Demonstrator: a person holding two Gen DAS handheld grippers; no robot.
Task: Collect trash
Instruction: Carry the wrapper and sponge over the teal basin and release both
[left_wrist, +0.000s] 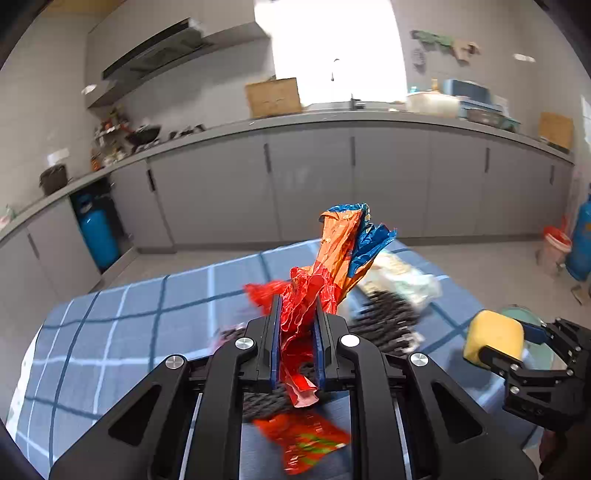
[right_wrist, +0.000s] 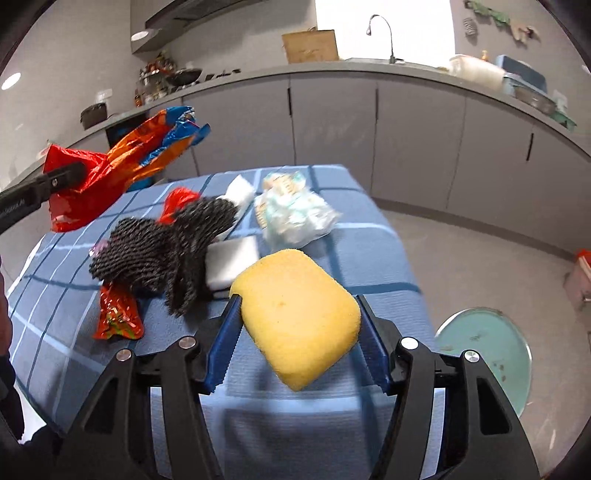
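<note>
The left gripper (left_wrist: 297, 321) is raised above the table, angled downward, its jaws nearly closed on a wrapper (left_wrist: 325, 273). The right gripper (right_wrist: 295, 332) is angled downward, its jaws half spread and pressed against a sponge (right_wrist: 299, 314).

Your left gripper (left_wrist: 297, 317): black linkage arms, silver round screws at the pivots, blue pads on the fingers. Your right gripper (right_wrist: 299, 325): same black build, blue pads with saw-toothed lower edges.
</note>
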